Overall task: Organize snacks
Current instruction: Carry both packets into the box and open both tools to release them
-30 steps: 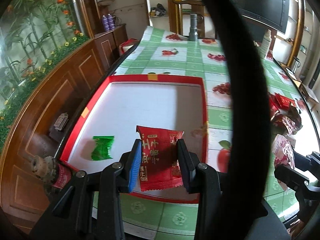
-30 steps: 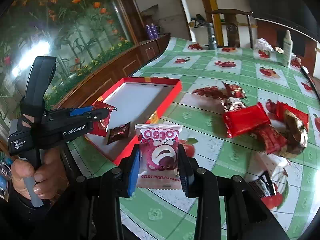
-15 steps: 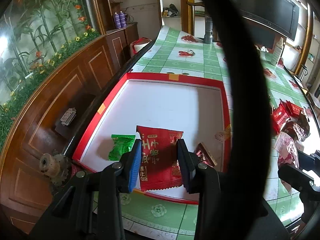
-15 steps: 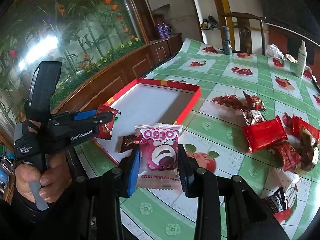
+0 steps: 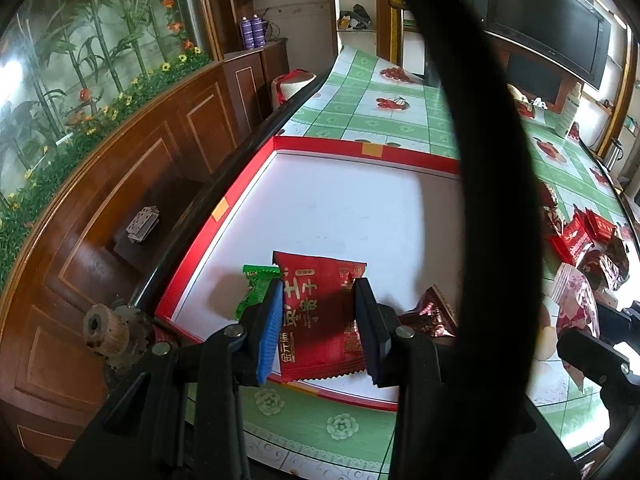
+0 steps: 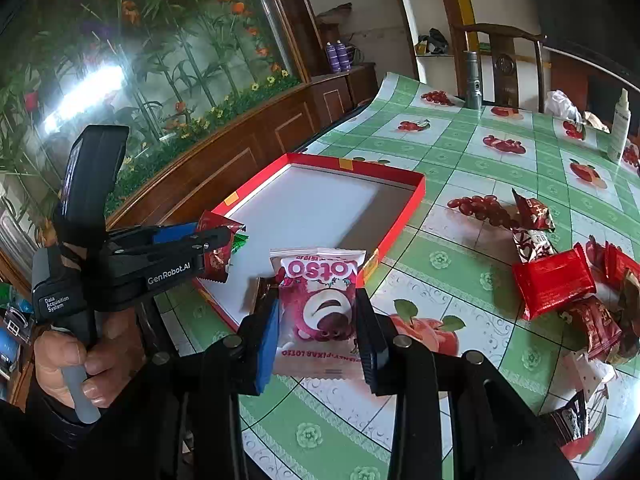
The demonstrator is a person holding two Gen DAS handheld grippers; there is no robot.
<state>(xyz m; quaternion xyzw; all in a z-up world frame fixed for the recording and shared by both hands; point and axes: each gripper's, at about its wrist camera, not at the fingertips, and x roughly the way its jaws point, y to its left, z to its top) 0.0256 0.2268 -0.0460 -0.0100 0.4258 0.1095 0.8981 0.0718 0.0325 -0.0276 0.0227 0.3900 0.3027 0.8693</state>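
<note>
My left gripper [image 5: 320, 324] is shut on a red snack packet [image 5: 320, 316] with gold characters, held over the near edge of a red-rimmed white tray [image 5: 368, 148]. A green candy [image 5: 256, 288] and a dark brown wrapped snack [image 5: 430, 314] lie in the tray's near part. My right gripper [image 6: 318, 328] is shut on a pink Lotso packet [image 6: 320, 300], held above the tablecloth just off the tray's [image 6: 416, 200] near right corner. The left gripper [image 6: 216, 240] with its red packet shows at the left of the right wrist view.
A pile of red and brown snack packets [image 6: 560, 284] lies on the green fruit-print tablecloth [image 6: 460, 272] to the right. A metal flask [image 6: 473, 80], a spray bottle [image 6: 620, 128] and a chair stand at the far end. A wooden cabinet [image 5: 120, 200] runs along the table's left edge.
My left gripper has shifted right and nearer over the tray, so the green candy and brown snack now sit beside its fingers. My right gripper has drawn closer to the tray's corner.
</note>
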